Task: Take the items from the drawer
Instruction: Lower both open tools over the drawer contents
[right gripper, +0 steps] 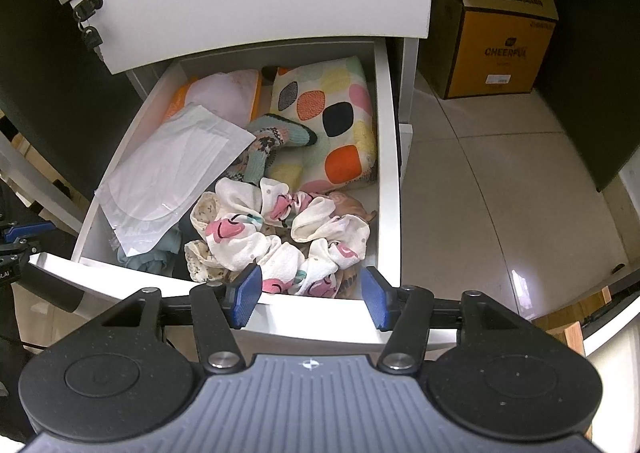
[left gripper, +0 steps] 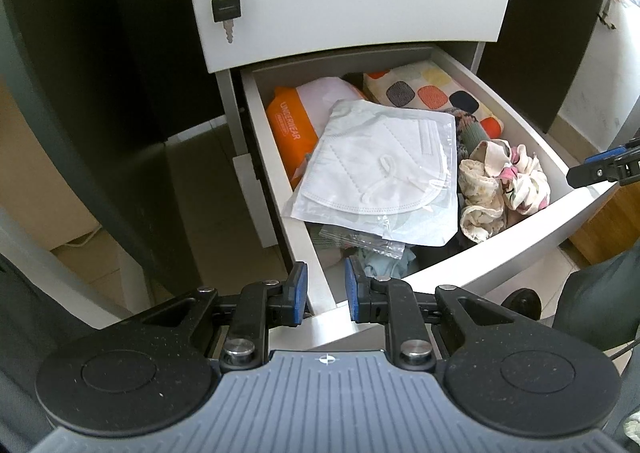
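Observation:
The white drawer (left gripper: 516,253) (right gripper: 390,173) is pulled open. Inside lie a bagged white face mask (left gripper: 376,169) (right gripper: 168,169), an orange underwear pack (left gripper: 286,129) (right gripper: 176,101), a spotted pouch (left gripper: 432,91) (right gripper: 328,121), a knitted sock (right gripper: 276,137) and a white-and-pink floral scrunchie (left gripper: 516,177) (right gripper: 280,237). My left gripper (left gripper: 326,287) is open and empty over the drawer's front left corner. My right gripper (right gripper: 310,295) is open wide and empty, just above the drawer's front edge, in front of the scrunchie. It also shows in the left wrist view (left gripper: 600,169).
The closed upper drawer (left gripper: 352,1) has a key hanging in its lock (left gripper: 227,5). A brown cardboard box (right gripper: 504,41) stands on the tiled floor (right gripper: 500,181) to the right of the cabinet. Dark panels flank the cabinet.

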`<state>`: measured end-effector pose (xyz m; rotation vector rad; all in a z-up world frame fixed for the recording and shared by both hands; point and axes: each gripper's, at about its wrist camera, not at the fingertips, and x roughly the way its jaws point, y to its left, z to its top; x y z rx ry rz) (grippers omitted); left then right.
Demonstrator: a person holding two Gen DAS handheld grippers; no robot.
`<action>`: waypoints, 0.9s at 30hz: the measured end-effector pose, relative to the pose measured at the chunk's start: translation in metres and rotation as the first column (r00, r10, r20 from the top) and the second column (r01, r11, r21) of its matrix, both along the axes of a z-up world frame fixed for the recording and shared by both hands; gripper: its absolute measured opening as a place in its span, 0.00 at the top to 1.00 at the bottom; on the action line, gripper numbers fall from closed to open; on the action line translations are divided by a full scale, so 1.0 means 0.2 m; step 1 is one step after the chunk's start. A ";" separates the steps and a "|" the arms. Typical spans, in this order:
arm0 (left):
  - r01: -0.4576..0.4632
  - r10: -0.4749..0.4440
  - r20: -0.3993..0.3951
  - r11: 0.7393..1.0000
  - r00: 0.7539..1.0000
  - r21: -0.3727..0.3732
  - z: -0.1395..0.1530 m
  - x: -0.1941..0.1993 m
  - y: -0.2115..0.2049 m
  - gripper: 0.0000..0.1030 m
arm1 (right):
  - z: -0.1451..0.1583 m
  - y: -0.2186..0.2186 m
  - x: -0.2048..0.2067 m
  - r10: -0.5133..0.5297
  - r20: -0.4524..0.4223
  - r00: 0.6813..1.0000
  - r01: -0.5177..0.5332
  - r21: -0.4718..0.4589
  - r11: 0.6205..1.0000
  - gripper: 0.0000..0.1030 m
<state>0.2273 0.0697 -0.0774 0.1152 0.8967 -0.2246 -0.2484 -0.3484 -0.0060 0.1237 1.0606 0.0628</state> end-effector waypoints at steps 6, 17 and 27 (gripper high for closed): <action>-0.006 0.006 -0.005 1.000 1.000 0.000 0.00 0.01 0.00 0.79 | 0.00 -0.01 0.01 0.001 -0.008 1.000 -0.001 0.001 1.000 0.38; -0.035 0.034 -0.020 0.999 0.999 -0.015 -0.02 0.02 -0.01 0.77 | -0.02 0.00 0.02 -0.001 -0.011 1.000 0.000 -0.010 1.000 0.37; -0.056 0.055 -0.043 0.998 0.998 -0.023 -0.03 0.07 0.02 0.60 | -0.01 0.05 0.04 0.039 -0.003 0.999 -0.039 -0.013 0.999 0.37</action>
